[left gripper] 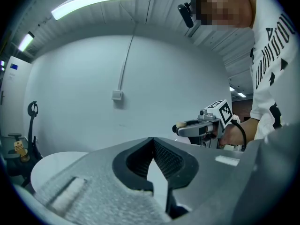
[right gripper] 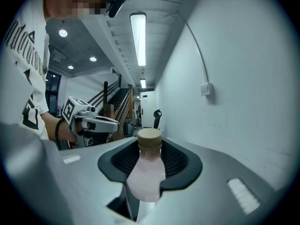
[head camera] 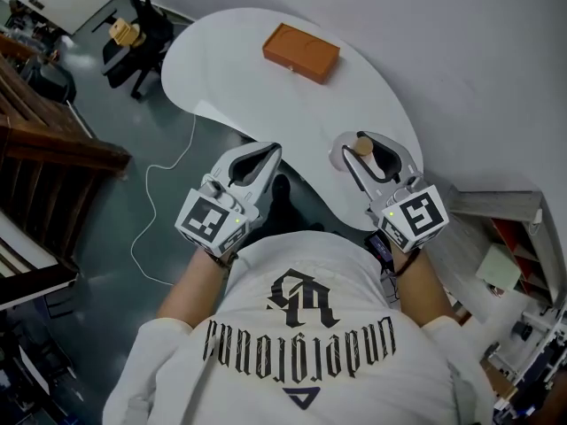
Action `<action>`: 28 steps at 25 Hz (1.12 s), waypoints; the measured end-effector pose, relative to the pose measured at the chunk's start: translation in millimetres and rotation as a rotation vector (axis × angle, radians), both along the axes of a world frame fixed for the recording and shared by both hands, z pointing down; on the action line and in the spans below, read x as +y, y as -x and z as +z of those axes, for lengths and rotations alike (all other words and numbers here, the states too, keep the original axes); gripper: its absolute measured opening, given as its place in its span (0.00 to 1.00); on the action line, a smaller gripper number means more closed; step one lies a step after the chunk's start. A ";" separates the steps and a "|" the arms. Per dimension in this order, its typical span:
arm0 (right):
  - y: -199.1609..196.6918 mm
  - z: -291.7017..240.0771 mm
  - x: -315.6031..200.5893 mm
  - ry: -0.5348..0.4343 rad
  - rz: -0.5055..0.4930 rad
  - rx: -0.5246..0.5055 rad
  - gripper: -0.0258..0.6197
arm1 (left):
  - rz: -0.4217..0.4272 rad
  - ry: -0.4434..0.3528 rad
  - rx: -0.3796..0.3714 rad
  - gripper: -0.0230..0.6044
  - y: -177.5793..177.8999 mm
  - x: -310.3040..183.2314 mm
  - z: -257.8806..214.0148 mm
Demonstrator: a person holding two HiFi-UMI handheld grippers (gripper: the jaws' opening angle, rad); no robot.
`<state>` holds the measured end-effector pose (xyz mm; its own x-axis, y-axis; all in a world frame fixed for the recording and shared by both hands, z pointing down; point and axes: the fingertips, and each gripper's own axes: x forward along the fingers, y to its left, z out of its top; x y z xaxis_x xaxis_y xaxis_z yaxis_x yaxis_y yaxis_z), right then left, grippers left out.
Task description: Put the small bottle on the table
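A white, curved table (head camera: 230, 69) carries one flat orange box (head camera: 301, 52) near its far end.

Left gripper (head camera: 270, 151): jaws stood together, nothing between; right gripper (head camera: 361, 149): jaws clamped small bottle (right gripper: 146, 172); both were held side by side before torso, pointing forward; forearms bare.

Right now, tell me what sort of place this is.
Probably an indoor office or lab workspace: a white curved table against a plain wall, a black office chair, wooden stairs alongside, and a tube light on the ceiling.
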<state>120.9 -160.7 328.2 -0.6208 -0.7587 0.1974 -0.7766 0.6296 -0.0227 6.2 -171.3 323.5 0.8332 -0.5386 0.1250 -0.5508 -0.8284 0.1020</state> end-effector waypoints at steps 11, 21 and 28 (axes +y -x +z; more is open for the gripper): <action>19.1 35.6 -69.2 0.055 0.019 0.026 0.25 | 0.051 0.066 -0.025 0.05 5.0 -72.9 29.8; 17.4 81.0 -126.4 0.117 0.080 0.049 0.25 | 0.135 0.114 -0.044 0.05 -14.1 -135.4 64.2; 14.7 125.6 -156.5 0.167 0.105 0.104 0.25 | 0.180 0.153 -0.055 0.05 -21.3 -166.6 90.3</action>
<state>106.2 -317.3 453.9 -0.5100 -0.7695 0.3844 -0.8412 0.5396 -0.0359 27.4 -338.0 413.8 0.9035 -0.3537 0.2419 -0.4042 -0.8908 0.2074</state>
